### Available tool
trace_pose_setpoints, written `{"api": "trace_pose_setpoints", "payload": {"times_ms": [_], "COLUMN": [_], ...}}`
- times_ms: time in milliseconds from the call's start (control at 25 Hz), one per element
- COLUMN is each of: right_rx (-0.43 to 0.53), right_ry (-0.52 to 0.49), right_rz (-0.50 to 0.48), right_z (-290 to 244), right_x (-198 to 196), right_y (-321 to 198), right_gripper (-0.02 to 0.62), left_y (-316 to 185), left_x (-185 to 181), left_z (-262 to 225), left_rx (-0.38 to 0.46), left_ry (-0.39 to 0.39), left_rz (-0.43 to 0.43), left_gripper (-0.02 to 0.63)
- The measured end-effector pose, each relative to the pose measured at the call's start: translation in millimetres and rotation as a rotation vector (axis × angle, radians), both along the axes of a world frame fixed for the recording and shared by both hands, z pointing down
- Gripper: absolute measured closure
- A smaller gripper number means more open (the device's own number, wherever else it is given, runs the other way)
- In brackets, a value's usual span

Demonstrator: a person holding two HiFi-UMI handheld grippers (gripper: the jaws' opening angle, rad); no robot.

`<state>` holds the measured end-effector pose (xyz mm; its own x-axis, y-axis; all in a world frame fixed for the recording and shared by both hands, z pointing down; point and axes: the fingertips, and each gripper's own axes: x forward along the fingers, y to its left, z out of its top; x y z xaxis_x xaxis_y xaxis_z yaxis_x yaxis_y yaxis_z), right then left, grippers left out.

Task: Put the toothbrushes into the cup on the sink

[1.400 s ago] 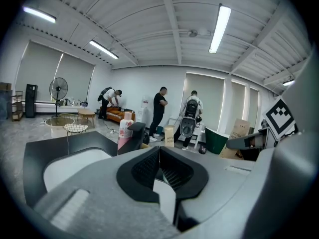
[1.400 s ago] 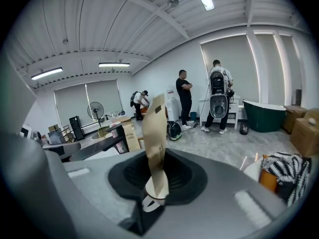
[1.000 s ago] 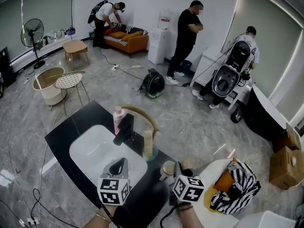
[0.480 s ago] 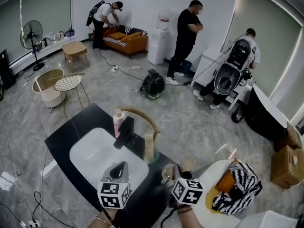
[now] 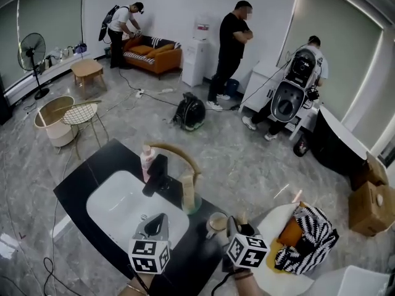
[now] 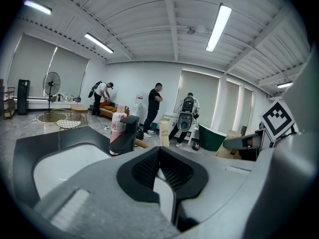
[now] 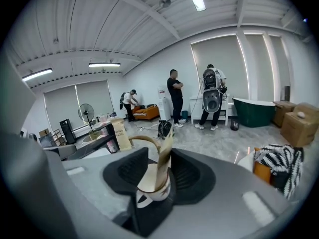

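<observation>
A pale cup (image 7: 151,187) stands on the black counter just past my right gripper (image 7: 159,173). A wrapped toothbrush (image 7: 164,156) stands upright in it, between the jaws. Those jaws are opening, and their pads (image 7: 125,172) stand clear of the toothbrush. In the head view the cup (image 5: 216,221) sits at the counter's right end, with my right gripper (image 5: 234,226) beside it. My left gripper (image 5: 155,221) hangs over the front of the white sink (image 5: 114,203). It is shut with nothing in it (image 6: 159,156).
A black faucet (image 5: 156,174), a pink bottle (image 5: 147,159) and a beige carton (image 5: 187,193) stand behind the basin. A striped bag (image 5: 310,233) lies on a white stand at the right. Three people, a sofa and cardboard boxes (image 5: 369,207) are farther off.
The head view has shifted slightly right and down. Both grippers keep their places by the sink, and the right one sits a little lower in the picture.
</observation>
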<state>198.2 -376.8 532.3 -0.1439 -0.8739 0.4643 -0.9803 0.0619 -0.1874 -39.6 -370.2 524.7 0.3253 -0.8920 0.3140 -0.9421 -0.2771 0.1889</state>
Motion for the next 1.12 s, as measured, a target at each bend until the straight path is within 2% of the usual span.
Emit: {"api": "trace_pose_setpoints", "payload": {"times_ms": [400, 840, 1040, 1120], "right_rx": [0.003, 0.052, 0.076, 0.093], "right_ry": [0.028, 0.033, 0.033, 0.035], "right_rz": [0.055, 0.124, 0.167, 0.187], "right_z": [-12, -41, -51, -55], "right_x": [16, 30, 33, 36], "right_y": [29, 63, 82, 90], "right_gripper": [0.428, 0.411, 0.428, 0.455], "left_y": [13, 32, 43, 47], "left_x": [13, 28, 33, 35], "left_z": [-6, -26, -37, -42], "left_rx": [0.016, 0.060, 0.082, 0.092], "left_ry": [0.013, 0.022, 0.013, 0.002], "left_rz": [0.062, 0.115, 0.134, 0.142], "left_gripper": [0.598, 0.598, 0.598, 0.598]}}
